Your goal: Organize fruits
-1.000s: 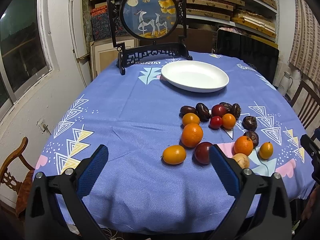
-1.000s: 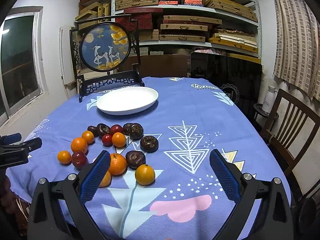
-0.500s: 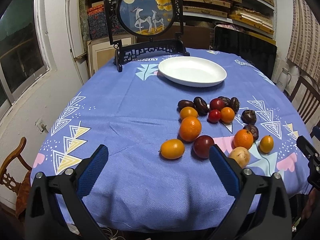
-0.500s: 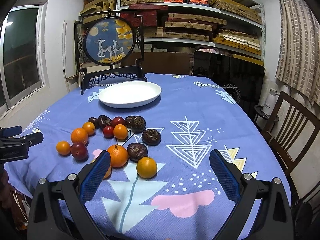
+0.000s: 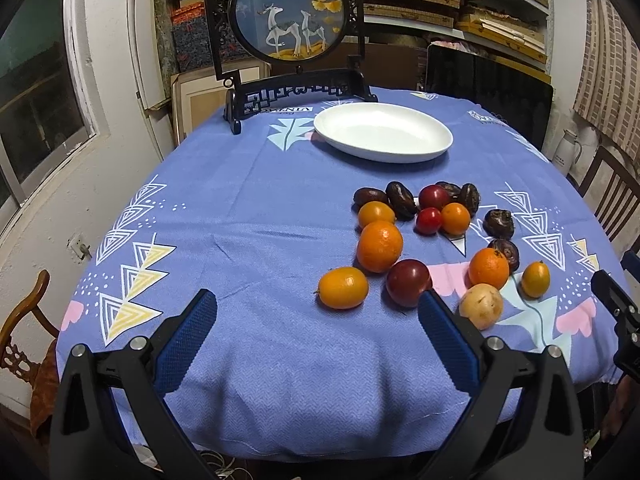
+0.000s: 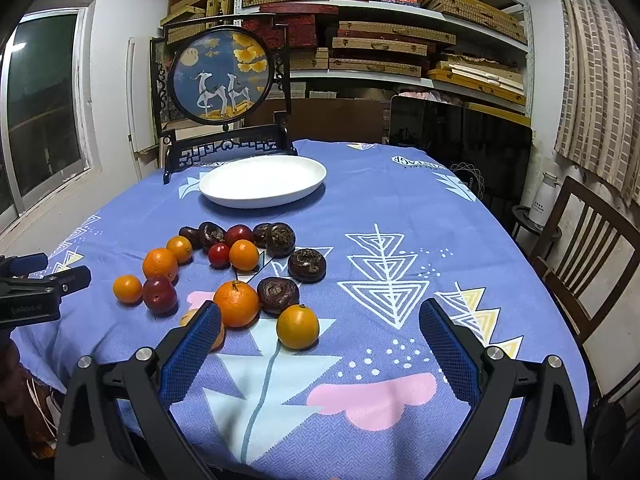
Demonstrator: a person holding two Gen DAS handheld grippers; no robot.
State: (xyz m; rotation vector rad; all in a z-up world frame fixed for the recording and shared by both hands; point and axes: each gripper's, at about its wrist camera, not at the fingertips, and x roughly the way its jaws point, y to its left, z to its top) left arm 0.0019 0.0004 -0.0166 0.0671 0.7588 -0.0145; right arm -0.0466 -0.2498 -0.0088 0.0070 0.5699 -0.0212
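Note:
Several fruits lie loose on the blue tablecloth: oranges [image 5: 379, 246] [image 6: 236, 303], a small orange citrus [image 5: 343, 287] [image 6: 297, 327], dark red plums [image 5: 408, 282] [image 6: 160, 294], dark wrinkled fruits [image 6: 306, 265] and a pale yellow fruit [image 5: 481, 305]. An empty white plate [image 5: 383, 132] [image 6: 263, 181] stands behind them. My left gripper [image 5: 318, 336] is open and empty, near the table's front edge, just short of the citrus. My right gripper [image 6: 320, 344] is open and empty, in front of the fruits.
A dark framed round deer picture [image 5: 289, 12] [image 6: 220, 76] stands at the table's far side behind the plate. Wooden chairs [image 6: 588, 248] [image 5: 24, 320] stand at both sides. Shelves with boxes fill the back wall. A window [image 6: 40, 112] is at left.
Both grippers have moved a little closer to the table and fruits and tilted down slightly. Both stay open. No fruit has moved.

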